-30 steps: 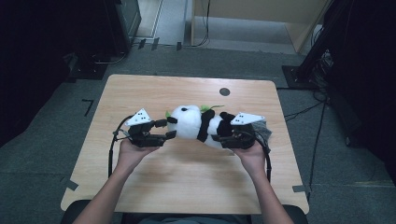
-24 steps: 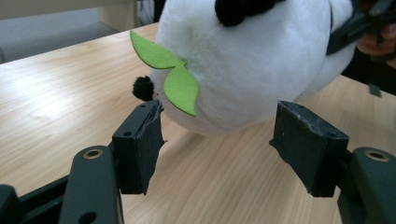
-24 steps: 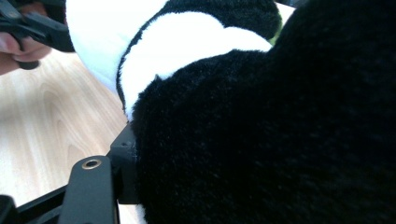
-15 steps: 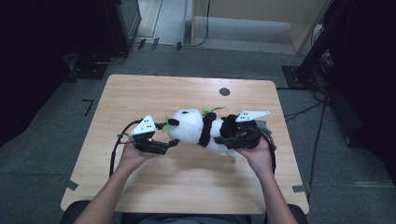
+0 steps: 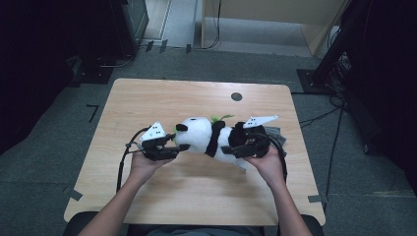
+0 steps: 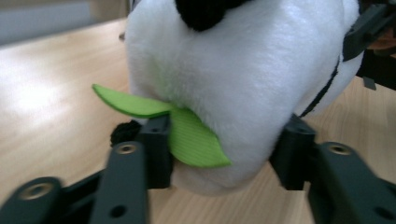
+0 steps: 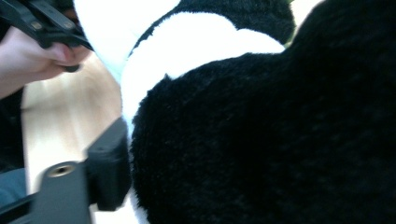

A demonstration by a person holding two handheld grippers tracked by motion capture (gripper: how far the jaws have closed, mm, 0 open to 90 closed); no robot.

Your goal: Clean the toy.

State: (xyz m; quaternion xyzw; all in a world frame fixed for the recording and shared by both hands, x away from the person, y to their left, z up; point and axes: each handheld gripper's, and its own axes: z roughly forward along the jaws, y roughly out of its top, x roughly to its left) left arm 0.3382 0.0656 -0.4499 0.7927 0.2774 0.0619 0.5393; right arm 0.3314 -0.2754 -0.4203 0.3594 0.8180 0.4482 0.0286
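Left gripper (image 5: 176,146) jaws spread around plush panda (image 5: 209,138) head, pads touching both sides, green leaf (image 6: 187,135) against one pad. Right gripper (image 5: 235,146) pressed into black fur at panda's rear; only one jaw visible in its own view, so can't tell how wide. Panda lying sideways mid-table (image 5: 196,98) between both hands. Bare wood all around, edges well away. Panda's far side and right jaw tips hidden by fur.

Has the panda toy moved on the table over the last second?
Yes. The panda toy has shifted toward the person's edge of the table, farther from the dark round spot.
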